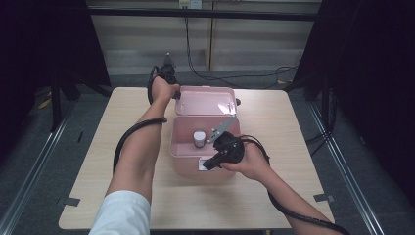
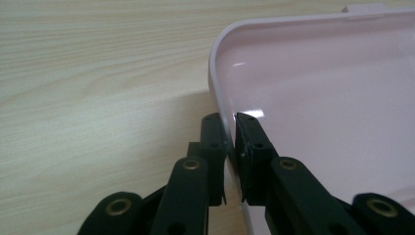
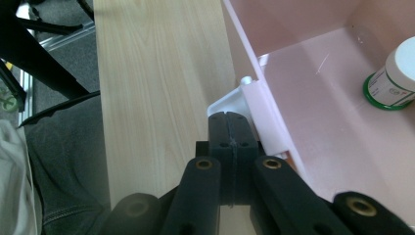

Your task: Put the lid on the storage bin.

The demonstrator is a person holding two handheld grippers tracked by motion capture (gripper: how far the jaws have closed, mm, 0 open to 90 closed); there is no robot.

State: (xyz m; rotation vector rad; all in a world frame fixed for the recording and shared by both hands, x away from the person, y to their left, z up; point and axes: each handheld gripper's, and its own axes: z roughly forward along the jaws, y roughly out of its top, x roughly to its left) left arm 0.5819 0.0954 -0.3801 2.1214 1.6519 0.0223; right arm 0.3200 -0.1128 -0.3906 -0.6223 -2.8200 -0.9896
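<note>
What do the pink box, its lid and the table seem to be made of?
Pink box and lid: likely moulded plastic, smooth and glossy, with rounded corners and bright light reflections. Table: pale wood or wood-look laminate, matt, with printed-looking grain lines; which one cannot be told.

Left tool (image 2: 230, 147) reaches far forward; right tool (image 3: 230, 128) low (jaws together).

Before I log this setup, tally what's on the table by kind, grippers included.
Pink box with its open lid: 1
White-capped jar in the box: 1
White latch on the box front: 1
Grippers, left gripper and right gripper: 2
Total: 5
</note>
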